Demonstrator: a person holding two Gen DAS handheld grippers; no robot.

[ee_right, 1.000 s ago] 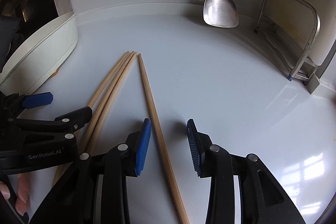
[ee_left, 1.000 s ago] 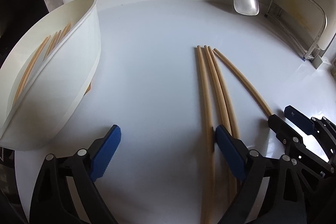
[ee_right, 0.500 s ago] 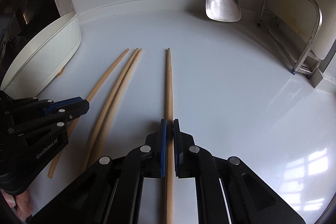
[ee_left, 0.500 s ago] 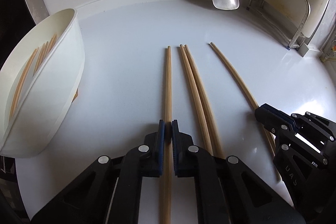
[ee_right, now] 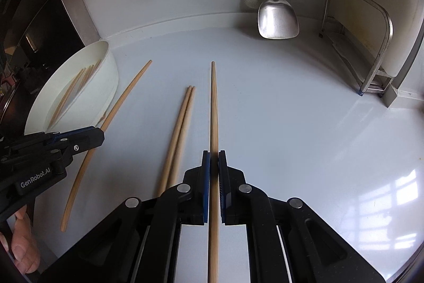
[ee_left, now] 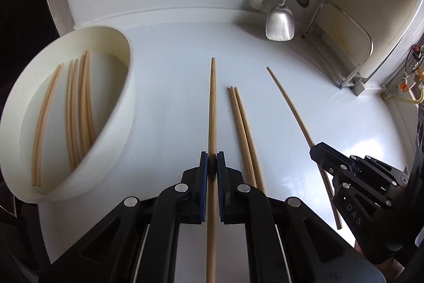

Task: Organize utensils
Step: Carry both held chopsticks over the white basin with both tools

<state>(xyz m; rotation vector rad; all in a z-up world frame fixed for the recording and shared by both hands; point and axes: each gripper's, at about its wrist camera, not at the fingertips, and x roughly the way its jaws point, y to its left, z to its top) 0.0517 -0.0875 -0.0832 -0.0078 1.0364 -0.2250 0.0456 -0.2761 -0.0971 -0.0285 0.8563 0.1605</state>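
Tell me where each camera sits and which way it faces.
Left wrist: rides the left gripper, looking forward and down over the white counter toward the back wall; own fingers clamp one chopstick; right gripper at right.
Right wrist: rides the right gripper, same heading; clamps another chopstick; left gripper and a hand at left.
Shared: white tub, loose chopstick pair, hanging spatula.

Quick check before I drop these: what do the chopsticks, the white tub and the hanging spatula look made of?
Chopsticks: pale tan with fine lengthwise grain, matte; probably bamboo or wood.
White tub: off-white, smooth, dull sheen, thin even wall; looks like plastic, though melamine or glazed ceramic can't be ruled out.
Spatula: silvery, brushed, softly reflective; most likely stainless steel.
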